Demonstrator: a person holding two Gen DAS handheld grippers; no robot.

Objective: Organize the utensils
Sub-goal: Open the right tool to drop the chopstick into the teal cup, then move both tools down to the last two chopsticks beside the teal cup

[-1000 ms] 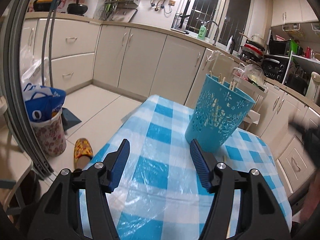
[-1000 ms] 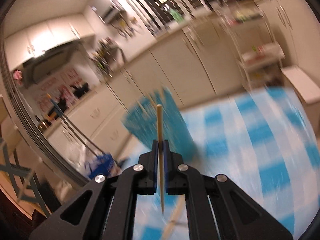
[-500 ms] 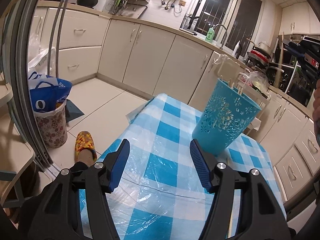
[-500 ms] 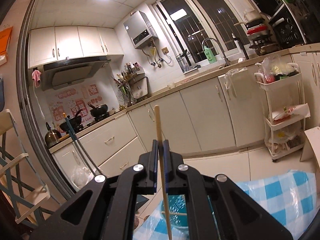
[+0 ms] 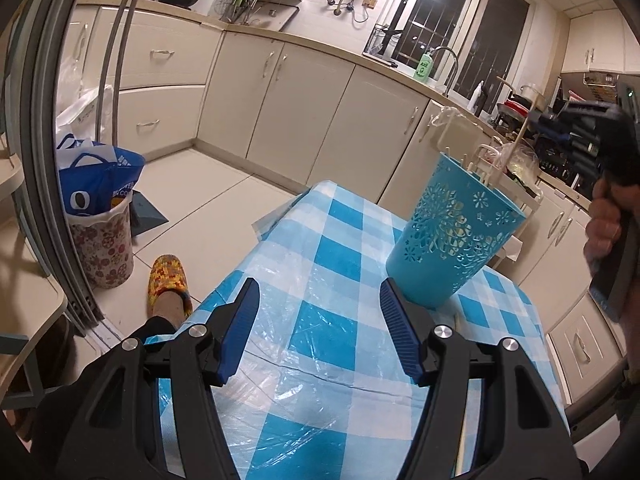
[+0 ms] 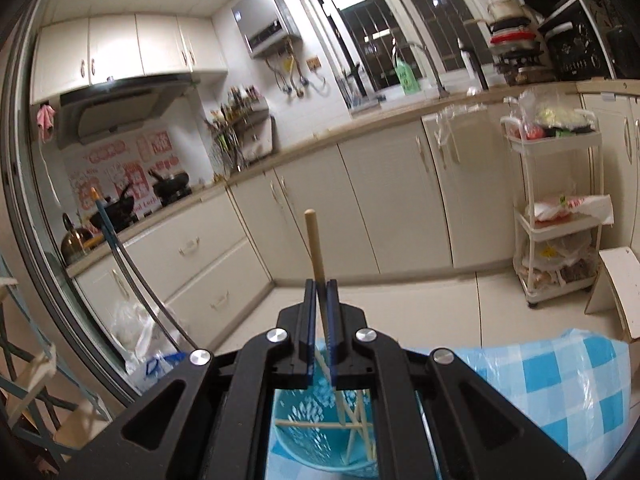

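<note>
**Chopstick held over the holder**

The right gripper (image 6: 320, 292) was clamped on a single wooden chopstick (image 6: 314, 248), its jaws pressed together on the stick's shaft. The stick stood nearly upright, tilted slightly, its blunt end rising above the jaws toward 12 o'clock and its lower part running down behind the gripper body. Directly below, at 6 o'clock in the right wrist view, sat the blue holder (image 6: 304, 436), open-topped, with several more chopsticks lying crossed and leaning inside it.

In the left wrist view the holder (image 5: 452, 240) stood upright on the checked surface (image 5: 332, 264), at about 2 o'clock from the left gripper (image 5: 316, 308). Chopstick ends poked above its rim. The person's right hand (image 5: 608, 220) gripped the right gripper's handle at 3 o'clock, and the held chopstick (image 5: 516, 142) slanted down toward the holder's mouth; whether its tip was already inside could not be told.

The left gripper hung over the surface with its jaws moderately apart and nothing between them, clear of the holder, though its right finger (image 5: 396, 328) appeared just beside the holder's base. One more chopstick (image 5: 462, 448) lay on the surface under that gripper's right side.

A slippered foot (image 5: 168, 280) rested on the floor at 9 o'clock.
</note>
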